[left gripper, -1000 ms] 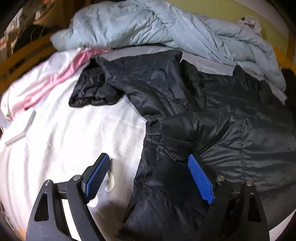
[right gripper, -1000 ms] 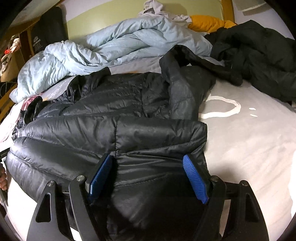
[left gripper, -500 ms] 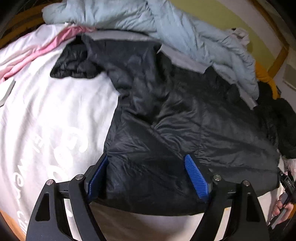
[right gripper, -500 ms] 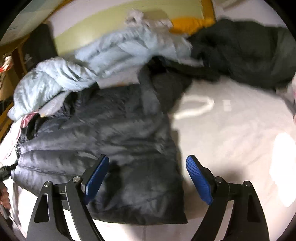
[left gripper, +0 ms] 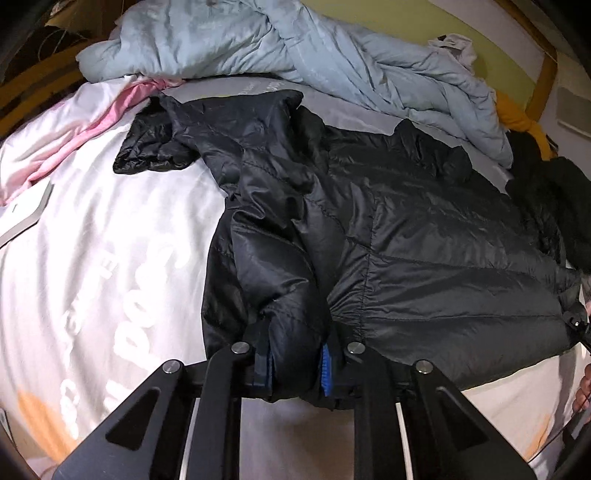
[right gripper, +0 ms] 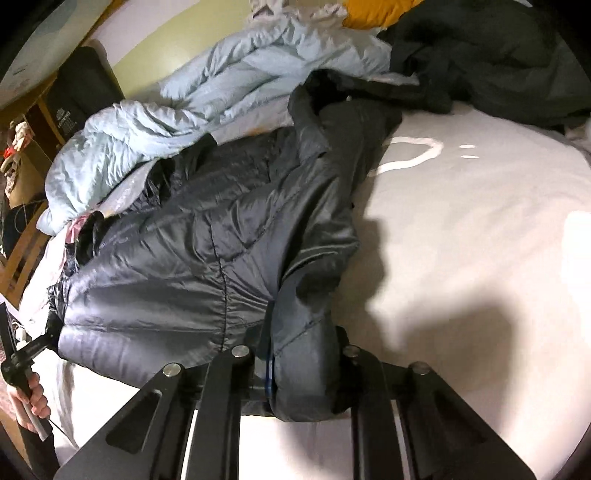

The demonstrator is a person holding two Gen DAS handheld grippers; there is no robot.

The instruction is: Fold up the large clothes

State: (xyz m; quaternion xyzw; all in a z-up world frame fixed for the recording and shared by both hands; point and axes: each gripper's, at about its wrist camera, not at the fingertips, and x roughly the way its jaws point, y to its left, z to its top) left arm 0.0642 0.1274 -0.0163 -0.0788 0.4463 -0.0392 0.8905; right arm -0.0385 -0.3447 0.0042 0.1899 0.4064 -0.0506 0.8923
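A black quilted puffer jacket (left gripper: 406, 236) lies spread across a white bed sheet (left gripper: 110, 258), one sleeve stretched toward the far left. My left gripper (left gripper: 295, 369) is shut on a bunched fold of the jacket's near hem at its left corner. In the right wrist view the same jacket (right gripper: 184, 266) looks dark grey, and my right gripper (right gripper: 303, 369) is shut on the hem at its right corner. The blue pads are mostly buried in fabric in both views.
A crumpled pale blue duvet (left gripper: 295, 48) lies behind the jacket. A pink cloth (left gripper: 92, 129) lies at far left. Another dark garment (right gripper: 498, 59) and a yellow item (right gripper: 373, 11) sit at the far right. Bare sheet (right gripper: 480, 240) lies right of the jacket.
Both grippers were open over the jacket's near hem and have now closed on it, bunching fabric between the pads. The hem is drawn toward me.
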